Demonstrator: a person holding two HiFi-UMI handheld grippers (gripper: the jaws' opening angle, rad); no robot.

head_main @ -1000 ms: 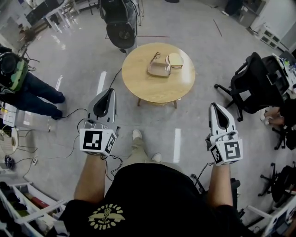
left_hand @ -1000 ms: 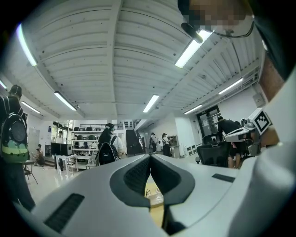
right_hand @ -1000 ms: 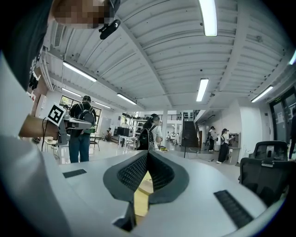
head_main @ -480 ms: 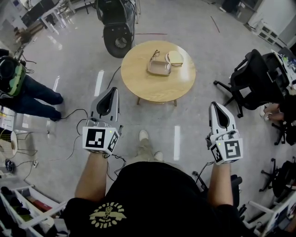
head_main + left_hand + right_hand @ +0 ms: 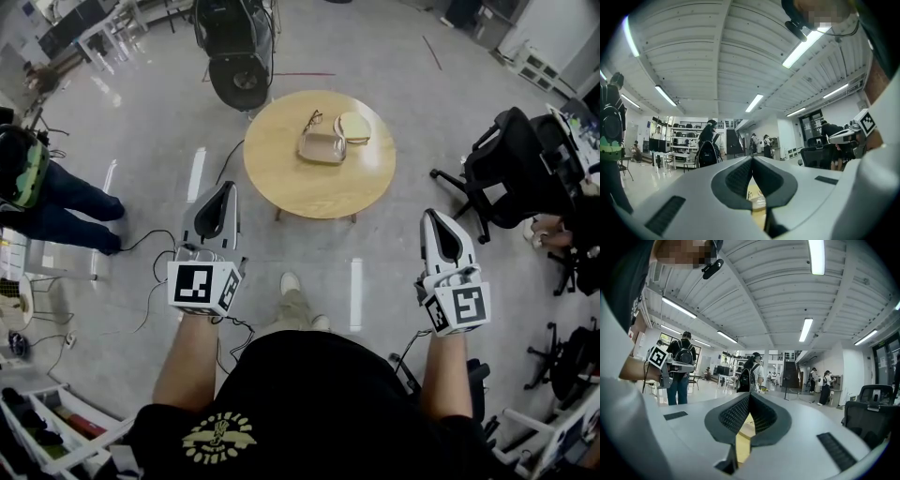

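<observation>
Head view shows the person standing on the floor, with the round wooden table [image 5: 319, 178] ahead at 12 o'clock. On the table, past its middle, lies a shallow tray [image 5: 322, 148]. A pair of glasses [image 5: 313, 118] sits at the tray's 11 o'clock edge, and a round tan dish [image 5: 354, 126] touches the tray at 1 o'clock. The left gripper [image 5: 225, 186] is held up at 10 o'clock from the person's body and the right gripper [image 5: 434, 217] at 2 o'clock. Both are well apart from the table and touch nothing. The left gripper view shows its fingers [image 5: 736, 180] pressed together with nothing between them. The right gripper view shows the same for its fingers [image 5: 732, 416]. I think this is the getting-close step, with no grab begun yet. To get to the tray, the grippers would need to go forward toward 12 o'clock and down over the table, and the fingers would need to spread wide first. A black office chair [image 5: 511, 164] stands at the table's 3 o'clock, so the right side has less room.
</observation>
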